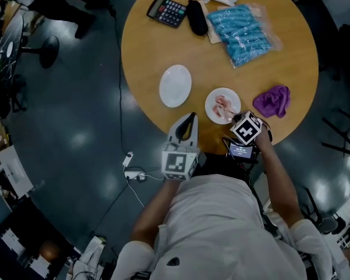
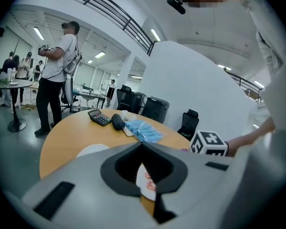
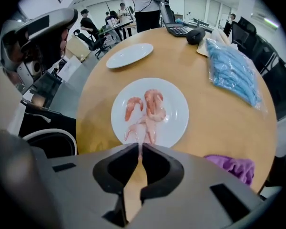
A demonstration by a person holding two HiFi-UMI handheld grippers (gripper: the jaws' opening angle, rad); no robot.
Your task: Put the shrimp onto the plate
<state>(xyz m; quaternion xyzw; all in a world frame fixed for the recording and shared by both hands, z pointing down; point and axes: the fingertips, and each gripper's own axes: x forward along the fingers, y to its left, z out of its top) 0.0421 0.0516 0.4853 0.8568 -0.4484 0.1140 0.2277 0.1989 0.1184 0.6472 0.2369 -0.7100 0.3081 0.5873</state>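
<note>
Pink shrimp (image 3: 152, 109) lie on a small white plate (image 3: 178, 123) near the round table's front edge; the head view shows that plate (image 1: 213, 112) too. An empty white plate (image 1: 175, 85) sits to its left, also seen in the right gripper view (image 3: 129, 55). My right gripper (image 3: 140, 146) is at the shrimp plate's near rim. Its jaws are almost closed, with one shrimp's thin tail running into the narrow gap. My left gripper (image 1: 190, 116) hovers at the table edge between the two plates, its tips (image 2: 143, 147) shut on nothing.
A purple cloth (image 1: 272, 101) lies right of the shrimp plate. A calculator (image 1: 167, 10), a black pouch (image 1: 196, 16) and a bag of blue packets (image 1: 242, 32) sit at the table's far side. People stand by other tables in the background.
</note>
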